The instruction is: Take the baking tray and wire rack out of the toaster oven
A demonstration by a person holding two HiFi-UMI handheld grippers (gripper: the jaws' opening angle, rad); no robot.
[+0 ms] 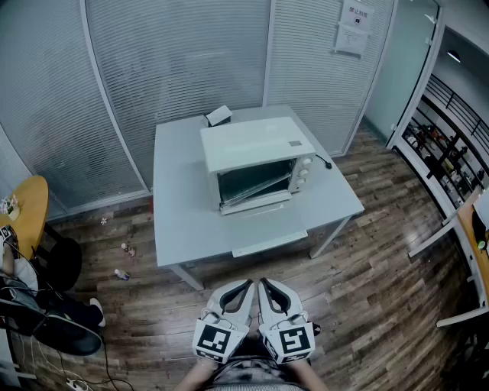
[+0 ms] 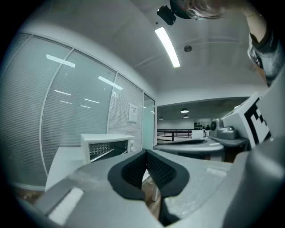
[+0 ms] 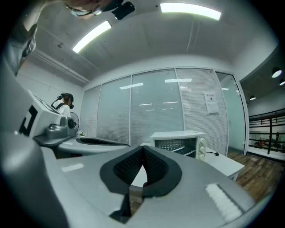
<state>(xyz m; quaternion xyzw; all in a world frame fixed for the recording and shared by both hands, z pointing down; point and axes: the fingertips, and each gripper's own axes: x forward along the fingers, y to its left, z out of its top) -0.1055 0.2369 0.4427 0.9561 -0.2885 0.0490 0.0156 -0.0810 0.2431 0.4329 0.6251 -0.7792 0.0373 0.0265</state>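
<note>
Standing on the worktop (image 1: 183, 221): white toaster oven (image 1: 256, 145), door lowered, a slanted insert (image 1: 256, 189) inside, tray or rack unclear. Left hand-held gripper (image 1: 247, 285) and right hand-held gripper (image 1: 263, 283): both fully closed, empty, side by side, well short of the worktop

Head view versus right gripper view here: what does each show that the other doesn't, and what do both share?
Only the head view: the whole white table from above, the small box behind the toaster oven, and a yellow round table at the left edge. Only the right gripper view: the ceiling lights, a distant person at the left, and the right gripper with its pads closed together on nothing. Both: the toaster oven on its table, the left gripper beside the right one, the blind-covered glass wall and the posted notice.
</note>
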